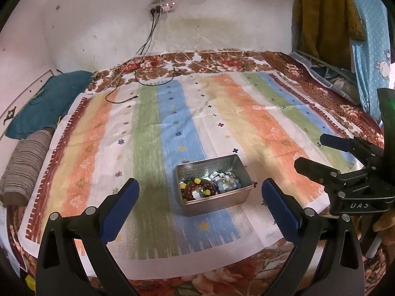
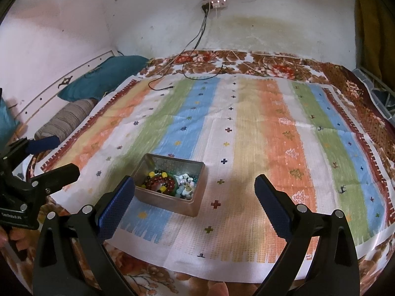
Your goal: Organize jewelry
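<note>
A silver metal tin [image 1: 217, 203] sits on the striped cloth [image 1: 158, 128] near the front edge of the bed. It holds a dark red bead bracelet [image 1: 200, 188] with yellow beads and a heap of pale beaded jewelry [image 1: 226, 180]. My left gripper [image 1: 200, 207] is open and empty, held above and in front of the tin. My right gripper [image 2: 195, 203] is open and empty, with the tin [image 2: 191, 207] ahead near its left finger; the red bracelet [image 2: 160, 181] and pale beads [image 2: 186, 185] show inside. The right gripper also shows in the left wrist view [image 1: 313, 153], to the right of the tin.
Black cables [image 1: 123, 91] trail from a wall power strip [image 1: 163, 6] onto the far cloth. A teal pillow [image 1: 47, 101] and a striped roll [image 1: 24, 162] lie at the left. Clothes [image 1: 328, 14] hang at the right. A floral blanket [image 1: 222, 59] lies beneath the cloth.
</note>
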A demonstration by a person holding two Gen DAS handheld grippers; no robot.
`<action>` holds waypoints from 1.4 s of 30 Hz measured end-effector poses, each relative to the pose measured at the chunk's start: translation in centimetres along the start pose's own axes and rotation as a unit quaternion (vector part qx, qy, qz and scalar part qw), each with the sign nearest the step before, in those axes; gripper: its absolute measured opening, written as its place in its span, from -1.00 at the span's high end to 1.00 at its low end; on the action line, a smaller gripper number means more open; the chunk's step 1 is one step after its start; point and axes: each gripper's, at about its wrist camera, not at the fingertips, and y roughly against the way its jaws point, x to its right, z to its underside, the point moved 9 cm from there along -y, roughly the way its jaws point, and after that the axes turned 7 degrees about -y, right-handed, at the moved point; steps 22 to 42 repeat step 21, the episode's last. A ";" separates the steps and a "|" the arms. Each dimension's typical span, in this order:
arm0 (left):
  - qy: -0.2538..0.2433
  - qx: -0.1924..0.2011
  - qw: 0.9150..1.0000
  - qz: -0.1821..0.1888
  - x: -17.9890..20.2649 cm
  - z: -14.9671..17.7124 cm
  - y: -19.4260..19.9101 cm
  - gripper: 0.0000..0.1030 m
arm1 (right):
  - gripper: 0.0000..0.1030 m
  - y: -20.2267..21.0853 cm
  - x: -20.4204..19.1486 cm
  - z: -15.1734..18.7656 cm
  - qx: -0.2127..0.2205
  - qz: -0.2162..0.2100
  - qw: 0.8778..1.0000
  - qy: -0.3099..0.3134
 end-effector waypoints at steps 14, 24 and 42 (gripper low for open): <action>-0.009 0.002 1.000 0.002 0.4 -0.2 0.1 -0.89 | -0.91 -0.1 -0.1 0.2 -0.005 0.000 1.000 0.002; -0.018 0.002 1.000 0.003 0.7 -0.3 0.1 -0.89 | -0.91 -0.3 -0.1 0.6 -0.008 0.000 1.000 0.004; -0.018 0.002 1.000 0.003 0.7 -0.3 0.1 -0.89 | -0.91 -0.3 -0.1 0.6 -0.008 0.000 1.000 0.004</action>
